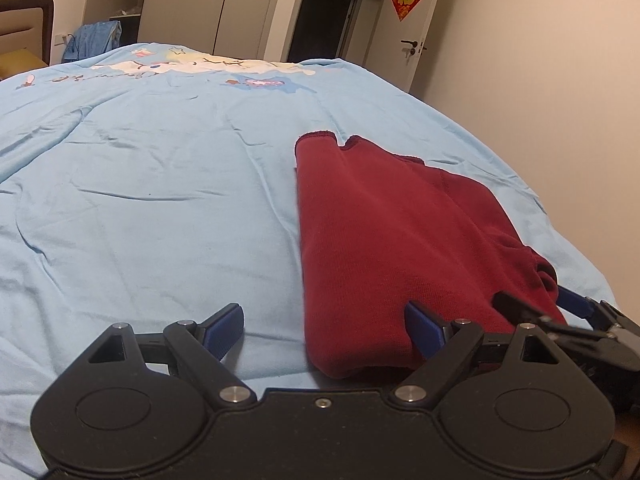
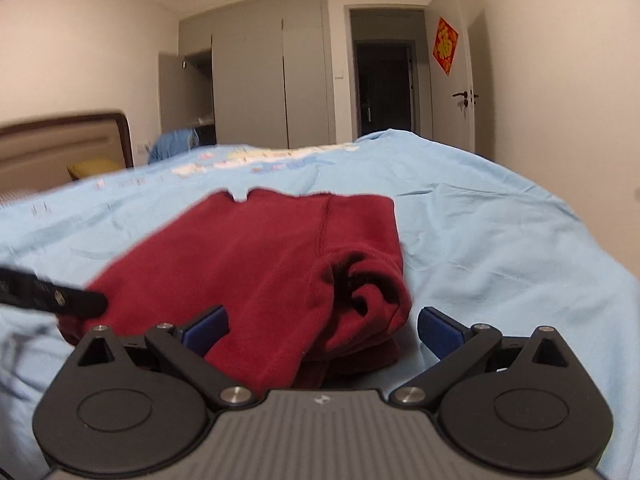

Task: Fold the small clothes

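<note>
A dark red garment (image 1: 380, 240), folded into a long strip, lies on the light blue bedsheet (image 1: 160, 200). My left gripper (image 1: 324, 330) is open at the strip's near left corner: its right finger rests over the cloth and its left finger over bare sheet. My right gripper (image 2: 322, 332) is open too. The garment (image 2: 248, 264) and its bunched sleeve (image 2: 360, 284) reach in between its fingers. A finger (image 2: 76, 300) of the left gripper shows at the left of the right wrist view. The right gripper (image 1: 532, 296) appears at the garment's near right corner.
The bed fills both views, with a cartoon print (image 1: 192, 66) at its far end. A headboard (image 2: 60, 148) and a yellow pillow (image 2: 92, 168) are at the far left. Blue clothing (image 1: 96, 38), wardrobes (image 2: 272, 68), a dark doorway (image 2: 384, 84) and a door (image 1: 416, 20) stand behind.
</note>
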Demonstrator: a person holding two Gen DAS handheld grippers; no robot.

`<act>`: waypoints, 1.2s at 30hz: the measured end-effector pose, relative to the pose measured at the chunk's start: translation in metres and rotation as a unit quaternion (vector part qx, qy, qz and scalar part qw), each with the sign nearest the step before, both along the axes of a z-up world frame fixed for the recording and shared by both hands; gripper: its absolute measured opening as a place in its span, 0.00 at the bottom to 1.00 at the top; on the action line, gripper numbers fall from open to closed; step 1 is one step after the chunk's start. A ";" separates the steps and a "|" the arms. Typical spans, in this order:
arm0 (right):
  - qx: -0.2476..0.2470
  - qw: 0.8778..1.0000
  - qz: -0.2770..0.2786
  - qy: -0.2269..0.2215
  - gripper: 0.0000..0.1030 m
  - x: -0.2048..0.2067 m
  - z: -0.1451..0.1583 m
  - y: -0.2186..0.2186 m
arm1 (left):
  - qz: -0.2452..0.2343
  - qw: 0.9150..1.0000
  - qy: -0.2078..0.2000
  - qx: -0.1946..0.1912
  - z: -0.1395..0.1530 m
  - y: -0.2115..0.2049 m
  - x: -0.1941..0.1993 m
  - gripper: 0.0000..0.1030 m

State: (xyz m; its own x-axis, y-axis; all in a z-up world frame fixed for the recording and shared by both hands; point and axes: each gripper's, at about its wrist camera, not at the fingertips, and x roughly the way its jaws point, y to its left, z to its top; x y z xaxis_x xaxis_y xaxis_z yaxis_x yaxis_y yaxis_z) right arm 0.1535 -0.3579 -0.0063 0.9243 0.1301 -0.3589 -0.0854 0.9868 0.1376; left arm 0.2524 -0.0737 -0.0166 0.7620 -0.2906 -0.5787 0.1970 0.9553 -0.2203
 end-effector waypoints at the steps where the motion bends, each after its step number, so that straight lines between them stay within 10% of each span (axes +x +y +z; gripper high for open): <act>1: 0.018 1.000 -0.005 -0.007 1.00 -0.001 0.003 -0.007 | 0.001 1.000 0.001 -0.001 -0.001 -0.001 0.000 0.86; 12: 0.132 0.977 -0.154 0.067 1.00 0.050 0.006 -0.071 | 0.002 1.000 0.002 -0.003 -0.002 -0.002 -0.001 0.87; 21: 0.012 0.991 -0.117 0.068 1.00 0.024 -0.002 -0.044 | 0.000 1.000 0.004 -0.003 -0.002 0.000 0.000 0.87; 36: 0.095 0.992 -0.081 0.027 1.00 0.047 0.024 -0.053 | 0.005 1.000 0.001 0.000 -0.004 -0.005 -0.001 0.87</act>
State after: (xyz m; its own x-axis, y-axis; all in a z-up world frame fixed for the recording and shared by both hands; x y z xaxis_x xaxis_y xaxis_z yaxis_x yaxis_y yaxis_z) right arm 0.2004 -0.4104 0.0172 0.9183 0.0509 -0.3926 0.0858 0.9426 0.3228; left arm 0.2512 -0.0785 -0.0205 0.7635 -0.2831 -0.5805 0.1873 0.9572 -0.2205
